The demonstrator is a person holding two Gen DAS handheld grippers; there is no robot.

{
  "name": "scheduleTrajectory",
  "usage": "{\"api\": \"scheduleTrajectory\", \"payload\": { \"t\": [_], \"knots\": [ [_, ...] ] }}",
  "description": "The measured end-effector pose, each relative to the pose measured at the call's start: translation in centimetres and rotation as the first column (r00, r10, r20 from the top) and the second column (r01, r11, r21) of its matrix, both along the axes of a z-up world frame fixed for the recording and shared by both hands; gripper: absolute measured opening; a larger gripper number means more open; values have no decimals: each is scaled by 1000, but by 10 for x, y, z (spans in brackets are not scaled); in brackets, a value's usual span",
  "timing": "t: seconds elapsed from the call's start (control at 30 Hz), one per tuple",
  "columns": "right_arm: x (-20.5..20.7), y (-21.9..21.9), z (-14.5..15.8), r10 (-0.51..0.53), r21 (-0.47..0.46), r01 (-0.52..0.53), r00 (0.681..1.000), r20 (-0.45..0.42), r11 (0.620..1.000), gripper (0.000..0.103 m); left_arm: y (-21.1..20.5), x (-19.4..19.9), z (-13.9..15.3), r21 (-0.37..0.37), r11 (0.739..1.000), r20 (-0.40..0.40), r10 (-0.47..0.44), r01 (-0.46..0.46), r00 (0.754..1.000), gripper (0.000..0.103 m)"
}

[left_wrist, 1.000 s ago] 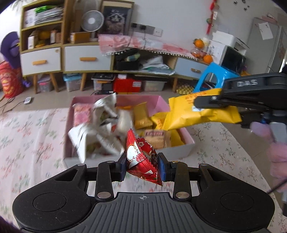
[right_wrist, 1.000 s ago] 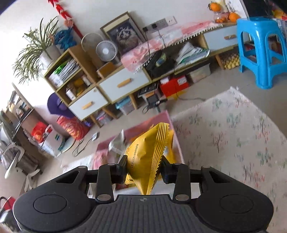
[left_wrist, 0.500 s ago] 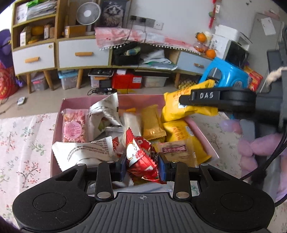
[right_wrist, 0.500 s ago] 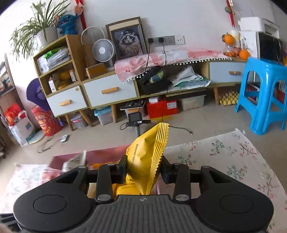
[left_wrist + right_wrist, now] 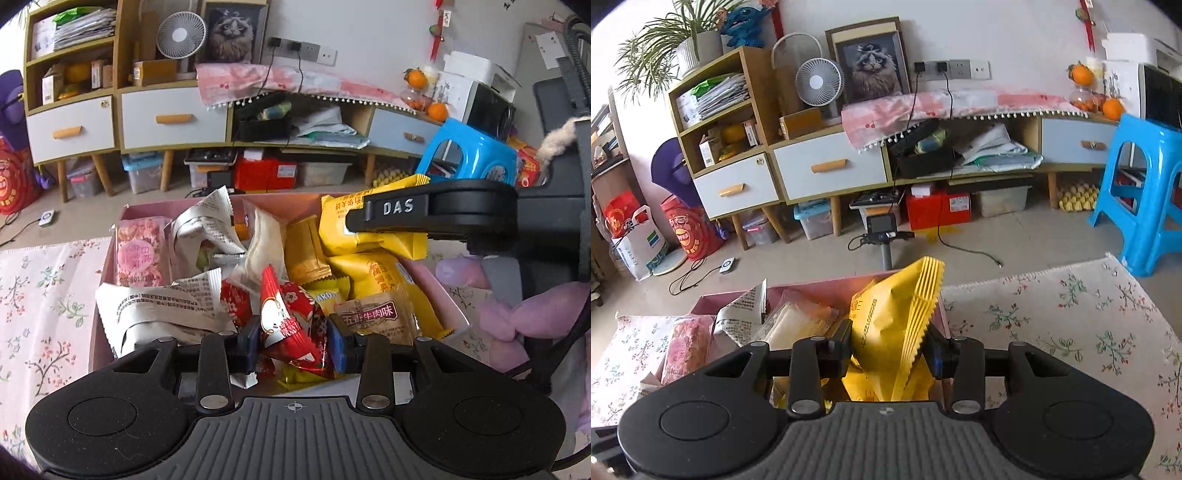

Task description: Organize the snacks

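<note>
A pink box (image 5: 445, 295) on the floral tablecloth holds several snack packets: white, pink, yellow, brown. My left gripper (image 5: 293, 338) is shut on a red snack packet (image 5: 288, 325) and holds it low over the near edge of the box. My right gripper (image 5: 890, 345) is shut on a yellow snack packet (image 5: 894, 325) over the right side of the box (image 5: 820, 288). In the left wrist view the right gripper (image 5: 354, 221) comes in from the right, with the yellow packet (image 5: 373, 236) above other yellow packets.
The floral tablecloth (image 5: 40, 295) spreads left of the box, and also right of it (image 5: 1071, 314). A pink plush (image 5: 517, 314) lies at the right of the box. A blue stool (image 5: 1145, 199) and low cabinets (image 5: 827, 166) stand beyond the table.
Both grippers have moved in over the box and lower, each still shut on its packet. The right gripper now points level across the box rather than tilted.
</note>
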State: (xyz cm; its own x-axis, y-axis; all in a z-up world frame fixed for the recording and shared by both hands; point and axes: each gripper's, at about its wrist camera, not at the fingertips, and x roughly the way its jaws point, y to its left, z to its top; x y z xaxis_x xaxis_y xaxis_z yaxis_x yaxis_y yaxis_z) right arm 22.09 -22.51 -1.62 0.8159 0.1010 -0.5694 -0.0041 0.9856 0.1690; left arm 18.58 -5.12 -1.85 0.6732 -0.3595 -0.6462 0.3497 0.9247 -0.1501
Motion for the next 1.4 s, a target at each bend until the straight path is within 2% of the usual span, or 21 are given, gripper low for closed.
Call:
{"api": "scheduleTrajectory", "payload": {
  "t": [0.07,0.1,0.13,0.17,0.23,0.33,0.53,0.83,1.1,1.23,1.4],
  "knots": [
    [-2,0,3,-6,5,6,1000,2,1000,36,2,-3,4,-2,1000,-5,3,-3,1000,41],
    [-4,-1,6,-7,8,7,1000,6,1000,38,3,-4,6,-6,1000,-4,-2,2,1000,47],
    [-7,-3,10,-11,11,11,1000,9,1000,45,4,-7,8,-12,1000,-3,-7,7,1000,53],
    [-10,-3,12,-14,14,14,1000,13,1000,51,5,-10,12,-17,1000,-1,-11,11,1000,55],
    [-17,-5,20,-18,20,17,1000,23,1000,57,5,-16,18,-13,1000,5,-9,9,1000,65],
    [-29,-7,34,-23,11,22,999,33,1000,67,5,-27,28,2,1000,10,-5,5,1000,72],
    [-59,-4,53,-33,-14,33,999,28,999,76,16,-54,47,-8,1000,-7,29,-29,1000,85],
    [-114,12,68,-4,-64,3,1000,-9,998,85,43,-98,60,-6,995,-68,103,-104,992,94],
    [-154,27,65,42,-102,-47,998,-48,994,90,62,-125,57,64,986,-112,160,-154,981,96],
    [-172,35,58,40,-156,-46,998,-43,987,92,71,-137,55,103,983,-101,165,-154,981,96],
    [-189,42,50,68,-180,-78,996,-58,981,92,79,-152,53,138,971,-76,206,-195,976,97]
  ]
}}
